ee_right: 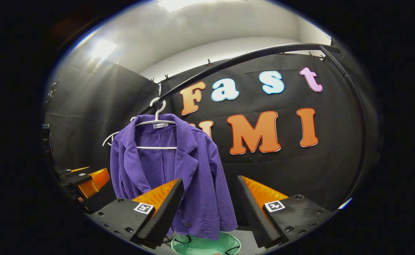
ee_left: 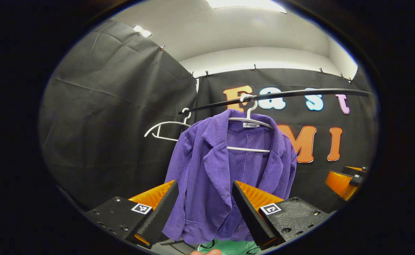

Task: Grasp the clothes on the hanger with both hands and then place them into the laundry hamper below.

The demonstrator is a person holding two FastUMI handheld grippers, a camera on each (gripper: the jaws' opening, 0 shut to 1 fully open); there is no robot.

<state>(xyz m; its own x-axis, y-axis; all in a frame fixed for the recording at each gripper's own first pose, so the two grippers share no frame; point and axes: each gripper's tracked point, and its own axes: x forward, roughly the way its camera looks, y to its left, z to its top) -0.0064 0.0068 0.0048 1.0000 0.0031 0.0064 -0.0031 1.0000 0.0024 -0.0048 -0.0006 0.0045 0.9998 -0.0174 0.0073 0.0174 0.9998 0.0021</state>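
Left gripper view: we hold our left hand-held gripper and right hand-held gripper agape before the purple jacket, ready to grasp; hamper waits below.

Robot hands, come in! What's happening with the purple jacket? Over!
Left tool open, right tool open, both short of purple jacket. Jacket on white hanger on rail. Green hamper waiting below. Nothing in the way.
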